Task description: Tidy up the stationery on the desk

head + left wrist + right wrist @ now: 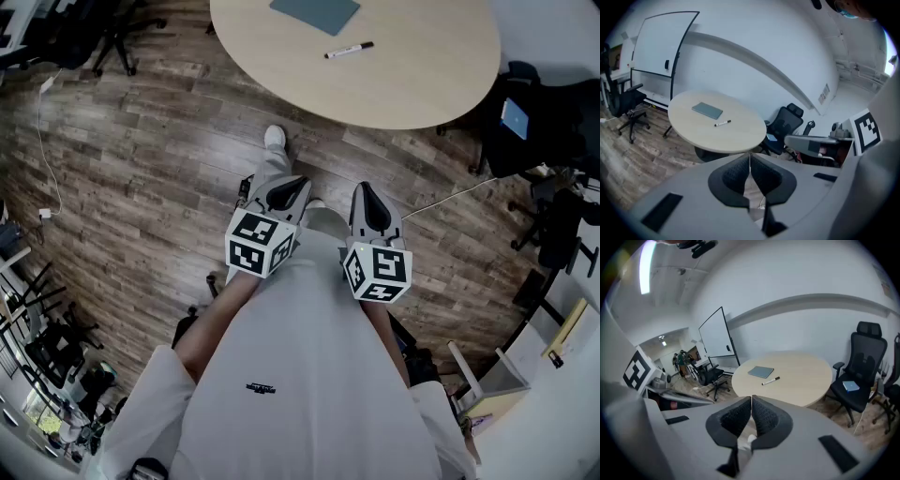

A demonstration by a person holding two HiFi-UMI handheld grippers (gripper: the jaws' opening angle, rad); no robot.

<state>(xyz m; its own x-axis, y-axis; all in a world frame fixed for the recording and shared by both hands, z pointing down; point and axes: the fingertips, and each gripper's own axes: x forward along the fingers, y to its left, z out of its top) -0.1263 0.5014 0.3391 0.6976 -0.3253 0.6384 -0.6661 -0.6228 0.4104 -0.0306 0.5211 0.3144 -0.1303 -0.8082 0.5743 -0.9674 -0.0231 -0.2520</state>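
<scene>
The slim white marker pen with a black cap (349,50) lies loose on the round pale wooden tabletop (412,84), at my twelve o'clock. The flat grey-blue notebook (315,13) sits near it, toward eleven. I judge nothing tidied yet. My left claw (283,195) and right claw (373,210) are both pressed together, empty, well short of the tabletop at six.

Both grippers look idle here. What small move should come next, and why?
Probably a step up to the table. The left gripper and right gripper are shut on nothing and held at the body, while the marker and notebook lie on the table well ahead, likely beyond reach.
</scene>
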